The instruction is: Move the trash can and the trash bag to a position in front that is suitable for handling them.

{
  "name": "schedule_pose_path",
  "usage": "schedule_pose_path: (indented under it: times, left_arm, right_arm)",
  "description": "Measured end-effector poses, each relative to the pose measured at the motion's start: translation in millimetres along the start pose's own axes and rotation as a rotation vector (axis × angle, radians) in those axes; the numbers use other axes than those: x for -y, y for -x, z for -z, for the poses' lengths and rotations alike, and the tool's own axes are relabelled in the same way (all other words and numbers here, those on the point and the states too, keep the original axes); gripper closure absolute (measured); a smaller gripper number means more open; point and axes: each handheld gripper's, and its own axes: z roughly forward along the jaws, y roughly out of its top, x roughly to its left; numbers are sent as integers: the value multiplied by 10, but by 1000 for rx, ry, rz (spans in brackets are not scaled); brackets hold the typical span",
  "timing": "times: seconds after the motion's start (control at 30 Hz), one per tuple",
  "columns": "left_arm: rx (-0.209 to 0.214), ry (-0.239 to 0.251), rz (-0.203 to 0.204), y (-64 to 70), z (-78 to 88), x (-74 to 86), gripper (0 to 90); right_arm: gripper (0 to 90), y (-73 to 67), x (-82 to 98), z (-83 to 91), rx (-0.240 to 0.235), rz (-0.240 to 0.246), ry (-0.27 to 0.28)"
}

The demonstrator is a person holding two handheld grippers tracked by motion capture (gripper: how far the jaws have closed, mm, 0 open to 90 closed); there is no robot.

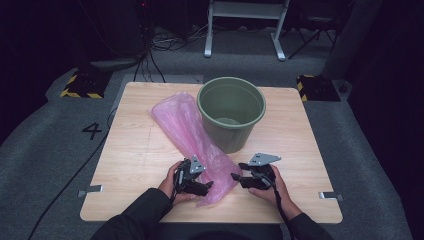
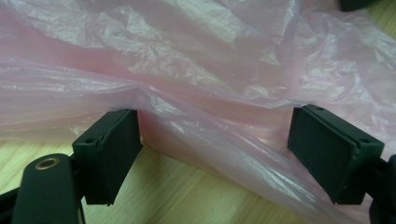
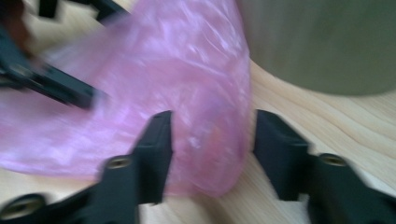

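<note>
A crumpled pink plastic bag (image 1: 185, 127) lies diagonally on the wooden table (image 1: 140, 155), with its near end between my two grippers. A green bucket (image 1: 231, 107) stands upright just behind it. My left gripper (image 1: 207, 187) meets the bag's near end from the left. In the left gripper view its jaws (image 2: 215, 149) stand wide apart, and a fold of the bag (image 2: 187, 60) runs between them. My right gripper (image 1: 237, 171) comes from the right. Its jaws (image 3: 212, 149) stand partly apart around the bag's edge (image 3: 177, 70) without squeezing it flat, though this view is blurred.
The bucket's wall (image 3: 322, 42) rises close behind the right gripper. The left gripper (image 3: 56, 88) shows across the bag in the right gripper view. Metal clips (image 1: 91, 190) sit at the table's near corners. Cables and a white frame (image 1: 245, 25) lie on the floor beyond.
</note>
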Motion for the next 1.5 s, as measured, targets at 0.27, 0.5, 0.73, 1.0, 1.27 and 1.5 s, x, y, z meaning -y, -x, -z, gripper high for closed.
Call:
schedule_pose_path:
  times: [0.27,0.5,0.73,1.0,1.27,1.5]
  left_arm:
    - [-19,59,9,-245,370,169,166]
    - [-40,104,87,-464,512,233,168]
    - [-104,155,115,-581,765,260,184]
    - [-131,161,141,-718,749,288,176]
    - [-84,172,56,-754,661,180,168]
    - [34,140,-18,-683,483,93,189]
  right_arm:
    - [855,120,65,-4,-1,36,-9]
    - [889,301,102,91,34,5,11]
    - [893,465,177,182,88,4,11]
    - [879,619,205,277,128,-26,21]
    - [865,765,242,279,159,-55,1]
    - [848,954,189,266,182,-85,16]
